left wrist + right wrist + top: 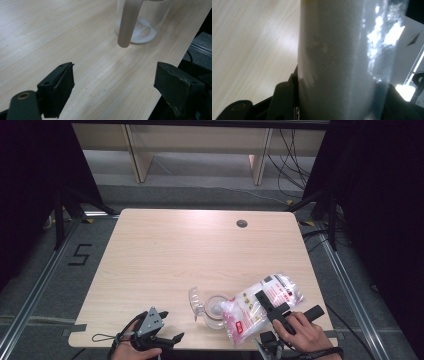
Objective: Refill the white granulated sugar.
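A clear plastic bag (260,306) with pink print, full of white grains, lies tilted over a small clear jar (216,312) near the table's front edge. My right gripper (269,306) is shut on the bag (337,62), whose white contents press between its black jaws. The jar (145,27) holds a thin layer of white grains at its bottom, and its hinged clear lid (196,301) stands open to the left. My left gripper (159,327) rests at the front left edge, open and with nothing in it (115,85), pointing toward the jar.
The light wooden table (165,255) has a round cable hole (242,223) at the far right. A dark floor with metal rails surrounds it, and wooden furniture legs stand beyond the far edge. The table's near edge (172,62) drops off right of the left gripper.
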The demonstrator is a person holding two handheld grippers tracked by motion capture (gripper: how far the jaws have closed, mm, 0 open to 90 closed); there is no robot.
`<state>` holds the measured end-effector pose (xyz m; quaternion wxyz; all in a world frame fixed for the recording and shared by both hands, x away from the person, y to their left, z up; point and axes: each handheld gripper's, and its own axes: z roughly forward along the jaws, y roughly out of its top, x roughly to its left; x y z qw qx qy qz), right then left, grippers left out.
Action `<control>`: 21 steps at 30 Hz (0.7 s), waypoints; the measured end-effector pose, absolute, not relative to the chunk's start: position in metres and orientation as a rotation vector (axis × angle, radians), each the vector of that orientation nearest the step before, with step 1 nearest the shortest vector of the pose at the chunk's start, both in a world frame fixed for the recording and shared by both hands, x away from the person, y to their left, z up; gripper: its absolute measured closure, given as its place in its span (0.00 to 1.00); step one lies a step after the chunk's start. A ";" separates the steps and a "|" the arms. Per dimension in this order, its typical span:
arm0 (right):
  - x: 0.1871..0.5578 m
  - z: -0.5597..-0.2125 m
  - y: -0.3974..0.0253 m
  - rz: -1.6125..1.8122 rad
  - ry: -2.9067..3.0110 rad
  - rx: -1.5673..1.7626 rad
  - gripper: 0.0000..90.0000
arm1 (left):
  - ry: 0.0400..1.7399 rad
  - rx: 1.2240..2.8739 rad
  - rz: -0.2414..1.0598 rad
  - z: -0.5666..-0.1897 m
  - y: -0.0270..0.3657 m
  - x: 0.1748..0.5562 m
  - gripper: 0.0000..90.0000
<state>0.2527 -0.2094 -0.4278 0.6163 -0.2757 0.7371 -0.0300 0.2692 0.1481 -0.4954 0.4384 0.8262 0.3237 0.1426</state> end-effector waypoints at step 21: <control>0.254 -0.425 -0.209 -0.081 1.687 -0.668 0.63 | 0.806 2.048 0.352 -0.496 0.148 0.269 0.18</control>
